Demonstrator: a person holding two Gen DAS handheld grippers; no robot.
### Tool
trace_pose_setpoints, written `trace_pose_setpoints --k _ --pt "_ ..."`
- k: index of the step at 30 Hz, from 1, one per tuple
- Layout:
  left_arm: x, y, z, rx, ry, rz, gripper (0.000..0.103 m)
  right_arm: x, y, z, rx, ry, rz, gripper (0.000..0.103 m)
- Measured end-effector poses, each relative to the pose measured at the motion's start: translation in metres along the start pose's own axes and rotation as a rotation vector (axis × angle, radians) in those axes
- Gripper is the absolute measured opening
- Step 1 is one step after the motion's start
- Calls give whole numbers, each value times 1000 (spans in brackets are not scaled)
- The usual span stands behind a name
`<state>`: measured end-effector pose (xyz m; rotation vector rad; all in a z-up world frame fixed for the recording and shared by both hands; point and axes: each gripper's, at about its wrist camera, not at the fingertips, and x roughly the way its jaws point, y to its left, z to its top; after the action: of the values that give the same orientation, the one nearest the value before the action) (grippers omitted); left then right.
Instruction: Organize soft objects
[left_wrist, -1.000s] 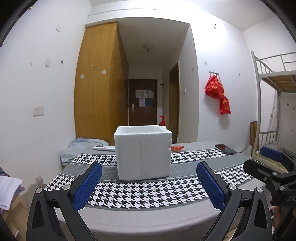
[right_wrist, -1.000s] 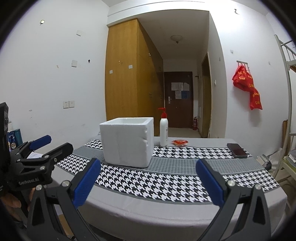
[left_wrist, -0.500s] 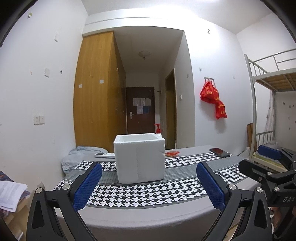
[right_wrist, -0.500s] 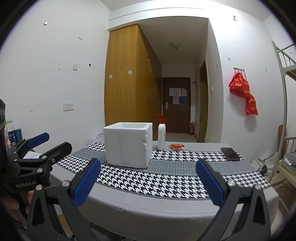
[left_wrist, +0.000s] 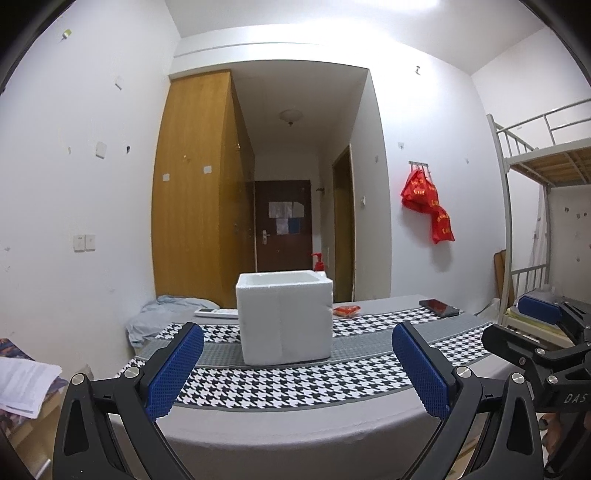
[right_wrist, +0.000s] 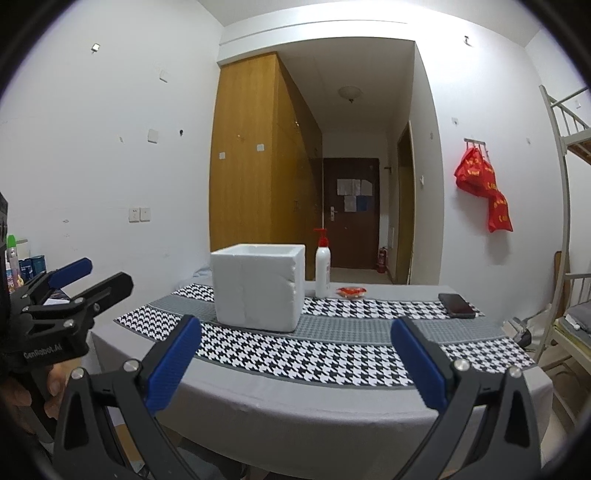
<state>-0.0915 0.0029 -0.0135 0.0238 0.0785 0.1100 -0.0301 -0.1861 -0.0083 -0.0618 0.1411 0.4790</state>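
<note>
While the white foam box stands open-topped on the houndstooth runner near the table's left end, a pump bottle, red packet and phone lie to its right, and the left gripper and right gripper hover at the near edge, both spread wide and holding nothing.

we see the white foam box standing mid-table on the houndstooth runner, blocking a straight reach to the pump bottle just behind its right corner. right of the box the runner lies open as far as the red packet and the phone near the far right edge.
</note>
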Motion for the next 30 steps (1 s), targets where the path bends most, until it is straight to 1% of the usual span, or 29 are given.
trace_pose_setpoints --k 3,6,11,30 --pt "3 -2 -5 8 15 3 102 5 -1 -2 8 22 8 103" --pt "4 -3 -7 12 28 -1 102 2 0 0 6 15 7 103" --pt "0 -6 -6 16 23 -12 102 -4 2 2 0 3 10 103" --pt "2 -2 -10 -7 48 -20 102 2 3 -3 -14 29 13 103"
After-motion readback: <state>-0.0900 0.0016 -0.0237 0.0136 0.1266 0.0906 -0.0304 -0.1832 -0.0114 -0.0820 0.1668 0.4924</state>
